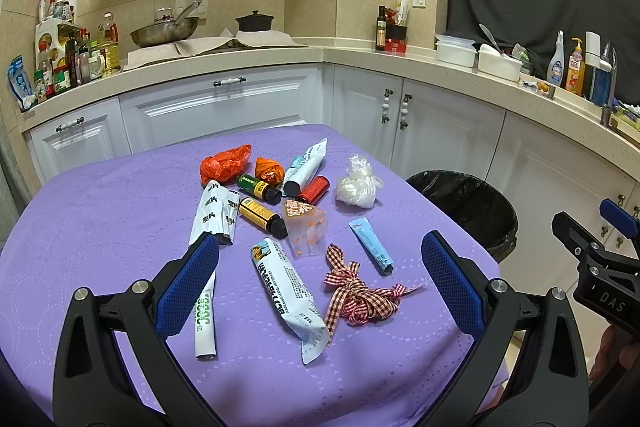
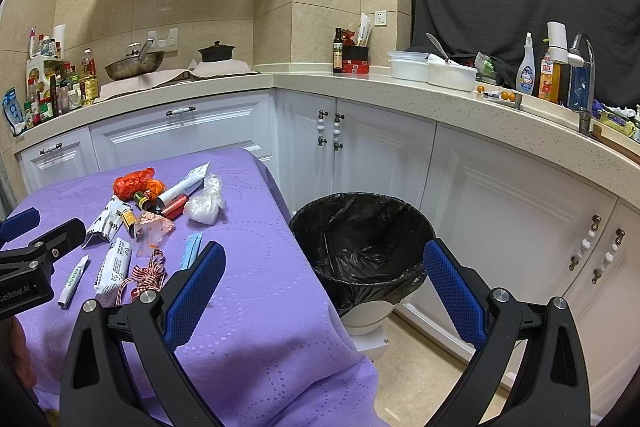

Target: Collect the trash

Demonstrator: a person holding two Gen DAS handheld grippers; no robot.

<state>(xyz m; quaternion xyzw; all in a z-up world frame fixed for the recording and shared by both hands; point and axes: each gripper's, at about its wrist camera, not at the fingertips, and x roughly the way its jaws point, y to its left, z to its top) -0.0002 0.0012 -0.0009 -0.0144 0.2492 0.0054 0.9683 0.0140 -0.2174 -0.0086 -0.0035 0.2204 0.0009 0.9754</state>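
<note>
Several pieces of trash lie on the purple tablecloth [image 1: 100,227]: a white snack wrapper [image 1: 290,297], a red checked ribbon [image 1: 360,293], a blue sachet [image 1: 372,247], two small dark bottles [image 1: 262,215], orange bags [image 1: 226,163], a white tube [image 1: 306,169] and a clear plastic bag [image 1: 358,185]. My left gripper [image 1: 320,283] is open above the wrapper and ribbon, holding nothing. My right gripper [image 2: 324,287] is open and empty over the table's right edge, beside the black-lined trash bin [image 2: 364,239]. The bin also shows in the left wrist view [image 1: 468,207].
White kitchen cabinets [image 2: 360,143] and a speckled counter [image 1: 240,63] wrap around behind the table. The counter carries a wok [image 1: 164,33], a black pot [image 1: 255,21], bottles and white containers [image 1: 456,51]. A tan floor [image 2: 420,379] lies right of the table.
</note>
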